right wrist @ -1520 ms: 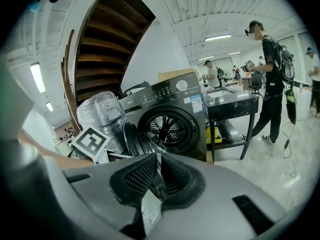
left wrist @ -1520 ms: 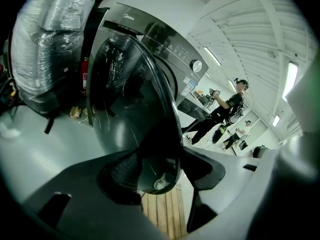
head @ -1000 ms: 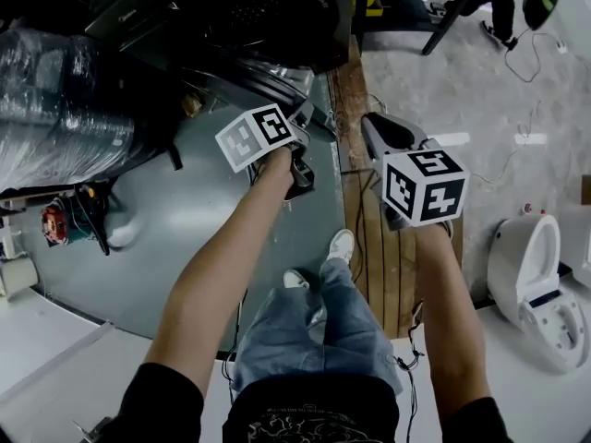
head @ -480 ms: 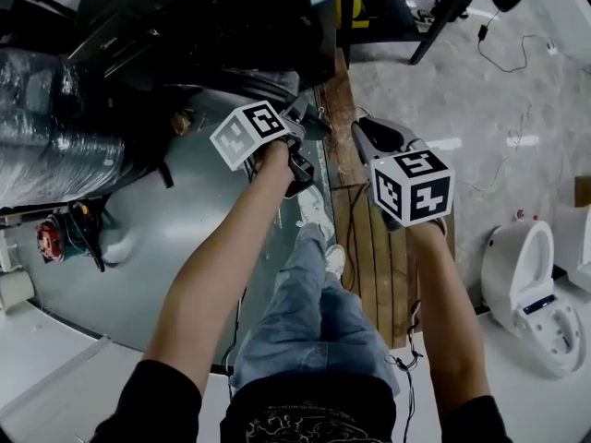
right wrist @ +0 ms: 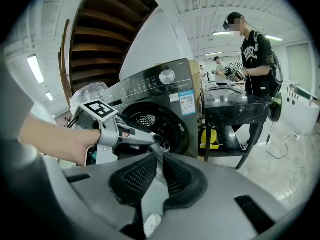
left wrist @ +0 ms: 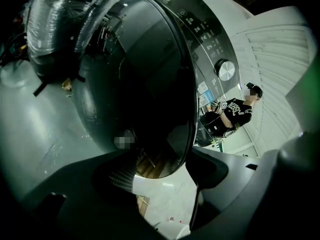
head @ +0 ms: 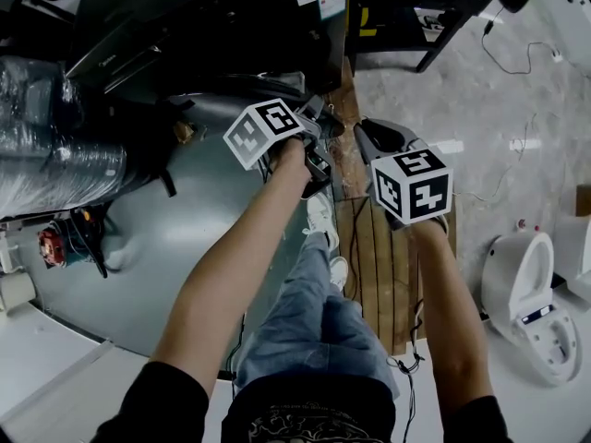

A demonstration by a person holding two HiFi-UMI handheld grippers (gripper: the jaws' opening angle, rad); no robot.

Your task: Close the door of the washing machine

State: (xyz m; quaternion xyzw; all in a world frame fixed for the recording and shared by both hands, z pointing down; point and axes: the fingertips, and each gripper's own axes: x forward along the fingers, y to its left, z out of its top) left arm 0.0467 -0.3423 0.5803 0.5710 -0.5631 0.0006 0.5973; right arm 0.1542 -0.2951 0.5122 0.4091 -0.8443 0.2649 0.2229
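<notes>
The dark washing machine (head: 277, 17) stands at the top of the head view with its round drum opening (right wrist: 150, 124) uncovered. Its glass door (left wrist: 145, 84) hangs open and fills the left gripper view. My left gripper (left wrist: 167, 169) is at the door's lower rim, and its jaws are opening with that rim between them, close to the right pad. In the head view the left gripper (head: 319, 120) reaches to the door's edge. My right gripper (head: 369, 135) hovers just right of it, jaws nearly together and nothing in them (right wrist: 161, 164).
A wooden plank strip (head: 369, 247) runs under the person's feet. A plastic-wrapped appliance (head: 55, 146) lies at the left and a white toilet (head: 531, 293) at the right. A black table (right wrist: 235, 104) with a person (right wrist: 255, 54) beside it stands right of the machine.
The person has stepped toward the machine. Both grippers have come nearer its front, and the left one has reached the door's edge.
</notes>
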